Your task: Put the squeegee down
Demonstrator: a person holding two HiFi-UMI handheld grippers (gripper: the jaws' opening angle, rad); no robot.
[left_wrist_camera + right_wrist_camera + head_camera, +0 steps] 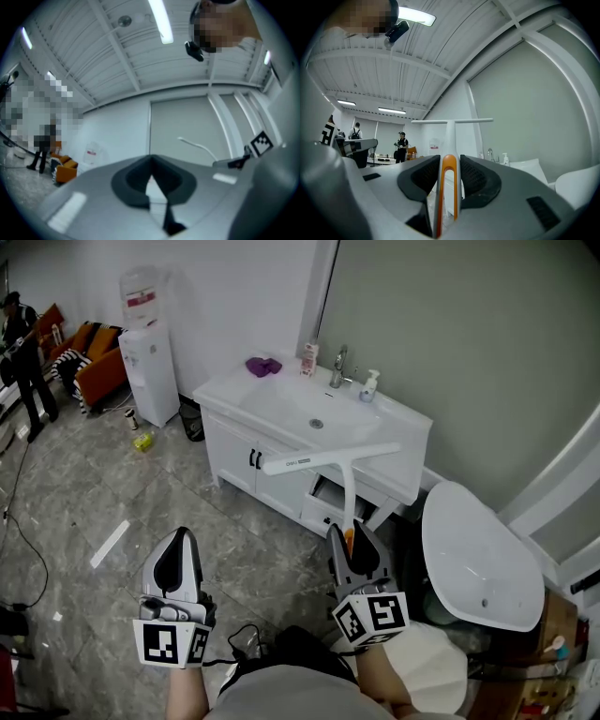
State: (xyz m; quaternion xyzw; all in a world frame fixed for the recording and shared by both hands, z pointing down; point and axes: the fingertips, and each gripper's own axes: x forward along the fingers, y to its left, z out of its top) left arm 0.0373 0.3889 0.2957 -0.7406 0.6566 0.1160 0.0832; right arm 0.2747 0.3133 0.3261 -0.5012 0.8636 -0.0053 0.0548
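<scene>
Grey marble floor tiles [141, 493] are stretching toward a white vanity cabinet [281, 405] while the right gripper [352, 538] is clasping a white, orange-handled plastic squeegee [330, 457] aloft, blade at 12 o'clock; the left gripper [178, 546], at its 9 o'clock, is hanging clenched and empty.

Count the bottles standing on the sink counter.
2: one bottle stands left of the faucet, one pump bottle right of it. None seems hidden.

Pretty bright overall, the light comes from ceiling strip lights [161, 21] that blow out to pure white. Shadows on the floor [84, 484] are soft and faint. Both gripper views are heavy fisheye with black corners and bent lines, and the left tongs [151, 161] look blurry up close.
</scene>
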